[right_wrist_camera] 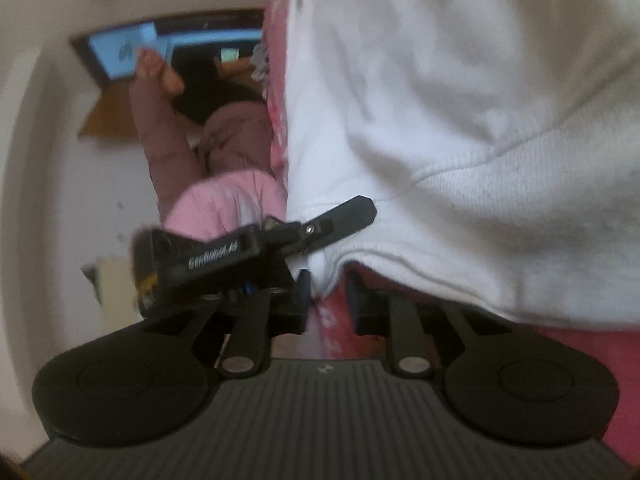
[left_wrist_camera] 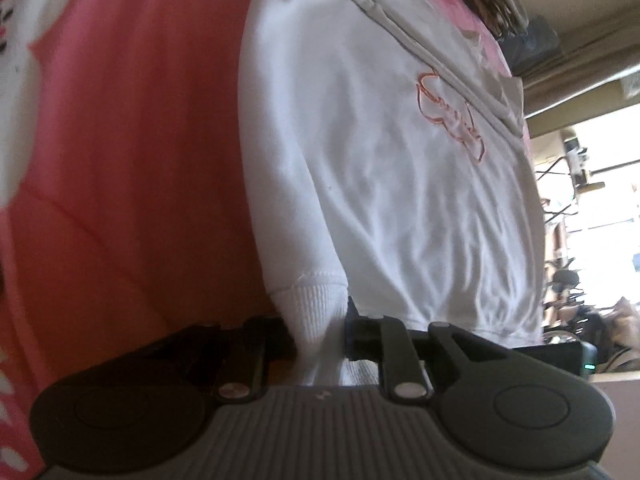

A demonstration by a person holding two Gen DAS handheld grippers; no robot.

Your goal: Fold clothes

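- The white sweatshirt (left_wrist_camera: 384, 184) lay spread over a pink bedcover (left_wrist_camera: 132, 152), its sleeve along the body and an orange outline motif (left_wrist_camera: 450, 120) on the chest; in the right wrist view its ribbed hem (right_wrist_camera: 460, 240) showed close up.
- The left gripper (left_wrist_camera: 320, 336) had its jaws clenched on the ribbed cuff (left_wrist_camera: 312, 304) of that sleeve.
- The right gripper (right_wrist_camera: 328, 292) had its jaws pinched on a fold of the hem at the garment's corner; the other gripper (right_wrist_camera: 256, 248) sat just beside it in that view.
- Risk, as I judged it: both grips held only the thick ribbing at an edge, so a quick pull could have slid the knit out of the jaws and dropped the sleeve or corner askew.
- Risk: the body fabric was wrinkled, and carrying it over as it lay could have set creases into the fold or dragged the bedcover along.
- Risk: the two grippers stood near each other and could have knocked together.
- Writing: the other gripper bore pale lettering, too blurred to read with confidence. The motif's script was not legible.
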